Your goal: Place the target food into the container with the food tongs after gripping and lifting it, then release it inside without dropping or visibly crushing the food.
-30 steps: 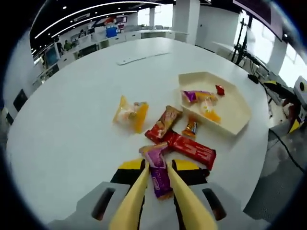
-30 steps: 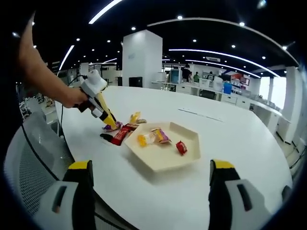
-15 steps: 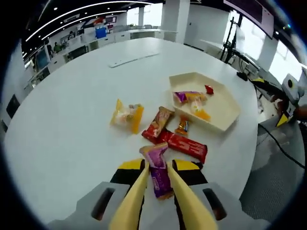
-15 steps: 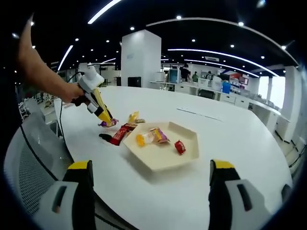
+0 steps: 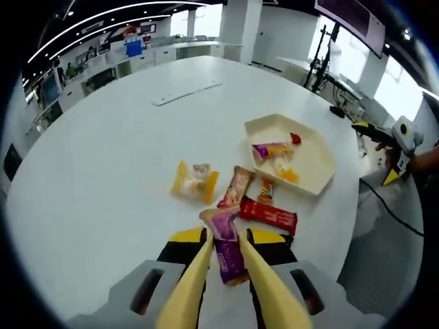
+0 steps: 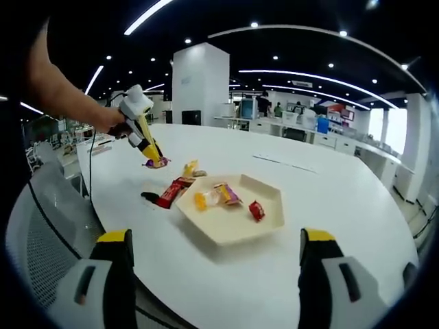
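In the left gripper view, the left gripper (image 5: pixel 223 264) carries yellow food tongs (image 5: pixel 195 281) whose two blades are clamped on a purple snack packet (image 5: pixel 225 243), held in the air above the white table (image 5: pixel 103 157). Beyond the packet, on the table and short of the beige hexagonal tray (image 5: pixel 319 154), lie a red wrapped bar (image 5: pixel 269 214), a small dark candy (image 5: pixel 266 190), a red-and-tan packet (image 5: pixel 235 186) and an orange-yellow packet (image 5: pixel 194 181). Inside the tray rest a purple-and-yellow packet (image 5: pixel 267 148), an orange packet (image 5: pixel 287 170) and a small red candy (image 5: pixel 295 138). Past the tray, a flat white strip (image 5: pixel 186 94) lies on the table.

In the right gripper view, the right gripper (image 6: pixel 216 274) has its jaws spread wide apart with nothing between them, near the table edge on the near side of the tray (image 6: pixel 236 219). Beyond the tray, a hand (image 6: pixel 110 122) holds the left gripper (image 6: pixel 152 157) raised, the purple packet (image 6: pixel 156 163) hanging clear of the table.
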